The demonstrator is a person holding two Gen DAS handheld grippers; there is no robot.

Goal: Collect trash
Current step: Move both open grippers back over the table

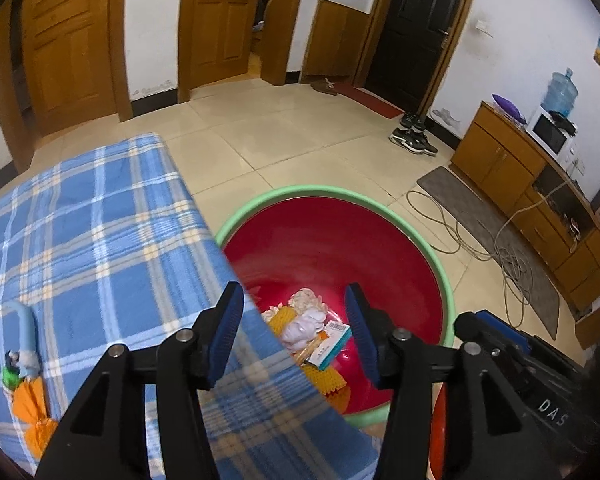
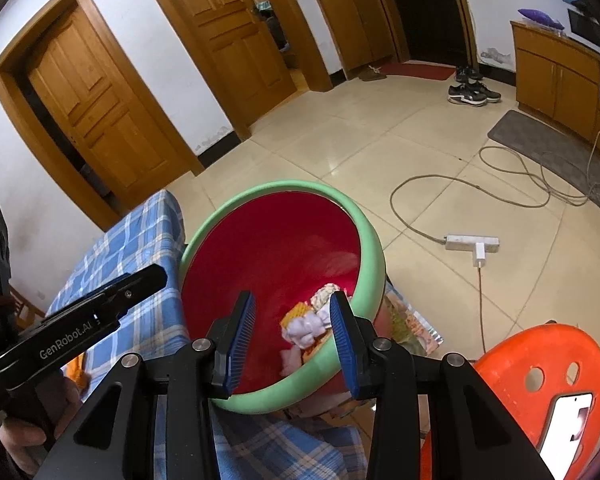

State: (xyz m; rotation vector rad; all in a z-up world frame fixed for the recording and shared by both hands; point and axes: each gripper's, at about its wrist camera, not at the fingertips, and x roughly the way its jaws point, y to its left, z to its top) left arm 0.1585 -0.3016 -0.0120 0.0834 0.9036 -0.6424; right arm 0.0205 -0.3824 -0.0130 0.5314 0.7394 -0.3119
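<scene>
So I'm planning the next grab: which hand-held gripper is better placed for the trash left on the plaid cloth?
Left, probably. The orange paper scrap lies on the plaid cloth in its view; the left hand-held gripper is open.

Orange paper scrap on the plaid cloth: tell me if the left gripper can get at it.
Probably yes. The left gripper is open and empty, and the orange paper scrap lies uncovered on the plaid cloth, off to its left. It would have to swing away from the bin.
</scene>
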